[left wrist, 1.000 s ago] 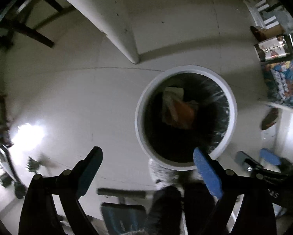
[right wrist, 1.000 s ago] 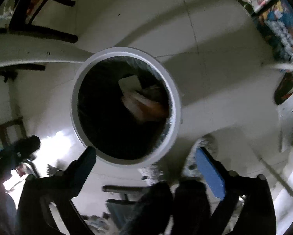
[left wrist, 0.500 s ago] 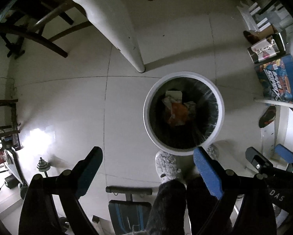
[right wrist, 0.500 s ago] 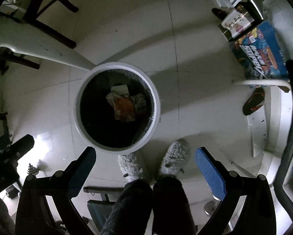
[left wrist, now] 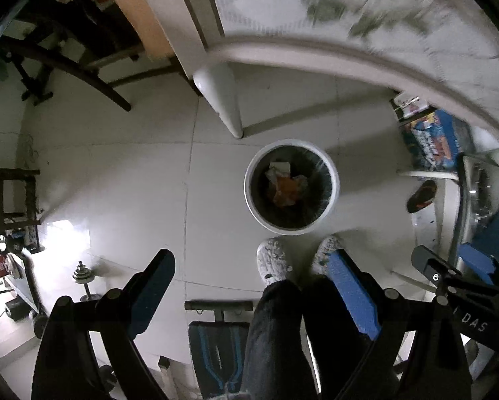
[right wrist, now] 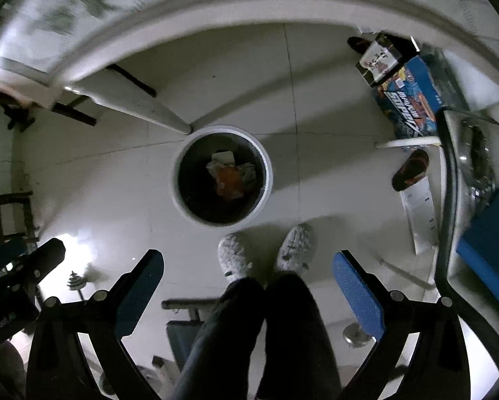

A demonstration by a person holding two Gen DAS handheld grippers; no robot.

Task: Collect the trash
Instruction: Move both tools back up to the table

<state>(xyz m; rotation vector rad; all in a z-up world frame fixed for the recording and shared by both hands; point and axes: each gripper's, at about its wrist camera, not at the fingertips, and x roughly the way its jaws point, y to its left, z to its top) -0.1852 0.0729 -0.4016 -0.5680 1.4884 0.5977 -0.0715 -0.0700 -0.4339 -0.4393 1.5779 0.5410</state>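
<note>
A round white trash bin (left wrist: 333, 180) with a dark liner stands on the tiled floor far below; it also shows in the right wrist view (right wrist: 179, 196). Orange and white crumpled trash (left wrist: 284, 186) lies inside it, also seen in the right wrist view (right wrist: 229, 176). My left gripper (left wrist: 251, 276) is open and empty, high above the floor. My right gripper (right wrist: 249, 276) is open and empty, also high up. Both look straight down.
The person's legs and grey slippers (left wrist: 272, 263) stand beside the bin. A white table edge (left wrist: 316, 56) curves across the top, with its leg (left wrist: 222, 100) near the bin. Colourful boxes (right wrist: 409, 100), a sandal (right wrist: 411, 170), a blue chair (right wrist: 489, 250) and a weight bench (left wrist: 216, 333) surround.
Both grippers have risen well away from the bin, which now looks much smaller. The table top has come into view along the upper edge. Both stay open and empty.
</note>
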